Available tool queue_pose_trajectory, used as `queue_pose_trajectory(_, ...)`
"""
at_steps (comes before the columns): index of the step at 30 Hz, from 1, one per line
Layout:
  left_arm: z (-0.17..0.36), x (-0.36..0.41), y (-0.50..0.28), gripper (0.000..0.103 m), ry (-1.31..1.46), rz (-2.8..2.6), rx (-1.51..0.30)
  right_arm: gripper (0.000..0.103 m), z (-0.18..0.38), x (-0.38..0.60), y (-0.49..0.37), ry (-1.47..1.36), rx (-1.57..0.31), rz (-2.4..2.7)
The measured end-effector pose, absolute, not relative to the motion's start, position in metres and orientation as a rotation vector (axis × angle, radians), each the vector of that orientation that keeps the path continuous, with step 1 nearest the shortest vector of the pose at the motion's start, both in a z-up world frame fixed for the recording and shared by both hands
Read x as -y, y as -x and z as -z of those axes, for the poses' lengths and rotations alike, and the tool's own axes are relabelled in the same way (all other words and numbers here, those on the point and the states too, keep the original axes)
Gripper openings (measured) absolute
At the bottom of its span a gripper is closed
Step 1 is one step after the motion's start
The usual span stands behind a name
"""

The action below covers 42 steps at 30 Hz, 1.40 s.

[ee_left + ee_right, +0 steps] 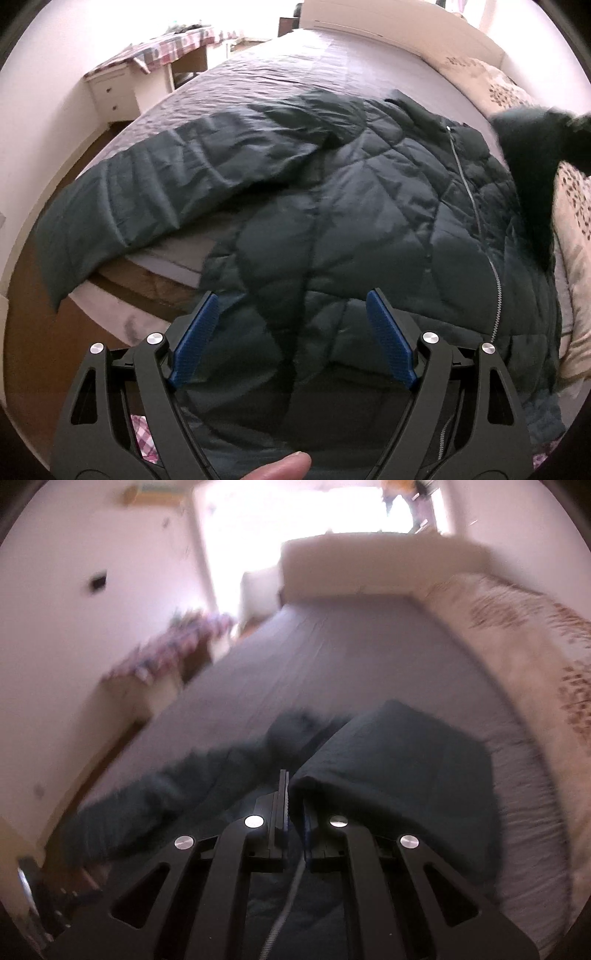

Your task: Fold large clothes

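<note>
Left wrist view: a dark quilted jacket (369,206) lies spread on the bed (280,70), one sleeve (122,210) trailing over the near edge. The left tongs (291,325) hover wide and empty above its body. Right wrist view: the right tongs (291,801) are pinched on a fold of the jacket beside its zipper (284,904), and the cloth drapes over the right finger. The jacket looks puffy, soft and light, its shell probably slick; hems, sleeve cuff and zipper edge seem the best holds. The sheet is smooth, with a patterned quilt (576,229) alongside and a desk (147,62) by the far wall.
</note>
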<state>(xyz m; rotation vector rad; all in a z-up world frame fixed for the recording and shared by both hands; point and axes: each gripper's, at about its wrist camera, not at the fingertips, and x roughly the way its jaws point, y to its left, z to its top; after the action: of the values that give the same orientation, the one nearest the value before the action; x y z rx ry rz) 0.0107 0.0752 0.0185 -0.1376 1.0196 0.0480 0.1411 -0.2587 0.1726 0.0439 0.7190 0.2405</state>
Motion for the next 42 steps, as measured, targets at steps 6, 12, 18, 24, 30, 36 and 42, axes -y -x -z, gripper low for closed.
queue_pose_trajectory(6,-0.019,-0.084,-0.010,0.081,0.152,-0.053,-1.008,0.046,-0.089,0.216,-0.168,-0.045,-1.024,-0.316)
queue_pose_trajectory(12,-0.026,-0.077,-0.012,0.081,0.152,-0.010,-0.982,0.072,-0.087,0.233,-0.148,-0.141,-1.035,-0.355)
queue_pose_trajectory(18,-0.047,-0.045,-0.024,0.081,0.100,0.101,-0.923,0.077,-0.103,0.267,-0.131,-0.224,-0.983,-0.420)
queue_pose_trajectory(24,-0.078,0.014,-0.043,0.081,-0.005,0.243,-0.840,0.077,-0.099,0.299,-0.097,-0.352,-0.977,-0.451)
queue_pose_trajectory(30,-0.091,0.089,-0.043,0.081,-0.264,0.372,-0.755,0.077,-0.082,0.345,-0.035,-0.366,-0.969,-0.320)
queue_pose_trajectory(36,-0.097,0.167,-0.039,0.081,-0.567,0.423,-0.631,0.077,-0.059,0.372,0.011,-0.326,-0.937,-0.172)
queue_pose_trajectory(42,-0.081,0.231,-0.051,0.081,-0.814,0.418,-0.568,0.077,-0.045,0.394,0.015,-0.447,-0.934,-0.173)
